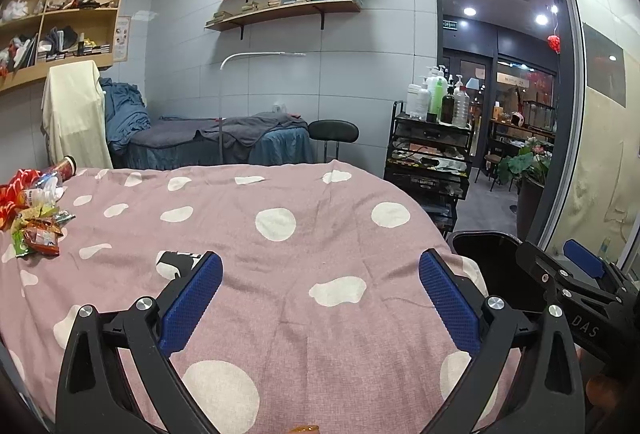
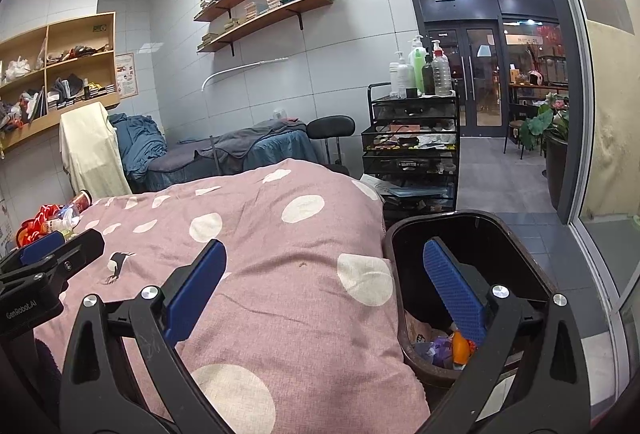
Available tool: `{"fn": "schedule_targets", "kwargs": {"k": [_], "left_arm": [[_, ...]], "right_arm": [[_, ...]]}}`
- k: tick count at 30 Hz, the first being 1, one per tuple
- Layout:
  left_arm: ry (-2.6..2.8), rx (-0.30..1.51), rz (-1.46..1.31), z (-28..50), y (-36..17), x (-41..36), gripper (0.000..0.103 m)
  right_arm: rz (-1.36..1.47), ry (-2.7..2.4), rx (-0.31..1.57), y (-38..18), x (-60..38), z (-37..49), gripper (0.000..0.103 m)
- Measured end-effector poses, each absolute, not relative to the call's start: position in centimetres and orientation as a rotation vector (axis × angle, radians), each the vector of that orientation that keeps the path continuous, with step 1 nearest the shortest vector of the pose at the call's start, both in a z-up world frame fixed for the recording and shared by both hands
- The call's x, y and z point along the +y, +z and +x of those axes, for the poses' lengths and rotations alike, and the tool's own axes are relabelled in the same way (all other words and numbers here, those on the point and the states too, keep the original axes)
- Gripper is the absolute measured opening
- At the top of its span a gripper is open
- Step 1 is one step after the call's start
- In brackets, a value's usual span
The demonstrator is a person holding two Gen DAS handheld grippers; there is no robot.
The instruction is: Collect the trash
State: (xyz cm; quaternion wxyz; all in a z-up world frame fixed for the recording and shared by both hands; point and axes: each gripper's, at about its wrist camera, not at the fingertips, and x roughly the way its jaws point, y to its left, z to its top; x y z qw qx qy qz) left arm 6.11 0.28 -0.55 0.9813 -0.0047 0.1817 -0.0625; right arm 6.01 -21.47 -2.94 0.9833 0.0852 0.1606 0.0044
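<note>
Tiled treatment room, polka-dot bed (image 1: pixel 320 234). Wrapper pile (image 1: pixel 36 230) waiting far left; bin (image 2: pixel 472 234) parked bedside for drops. Left gripper (image 1: pixel 320 298) and right gripper (image 2: pixel 324 294) wide apart, empty.

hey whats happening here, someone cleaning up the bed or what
A person holds a claw in each hand over a pink spotted bedspread. Both the left claw and the right claw are open and empty. A pile of wrappers and bottles waits at the far left; the dark bin beside the bed already holds some trash.
</note>
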Motion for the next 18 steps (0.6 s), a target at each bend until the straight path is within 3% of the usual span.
{"fn": "schedule_targets", "kwargs": {"k": [18], "left_arm": [[-0.136,0.366,-0.017,5.95,-0.46,0.36,0.098]], "right_arm": [[0.18,0.003,0.327,-3.15,-21.85,6.0,0.098]]}}
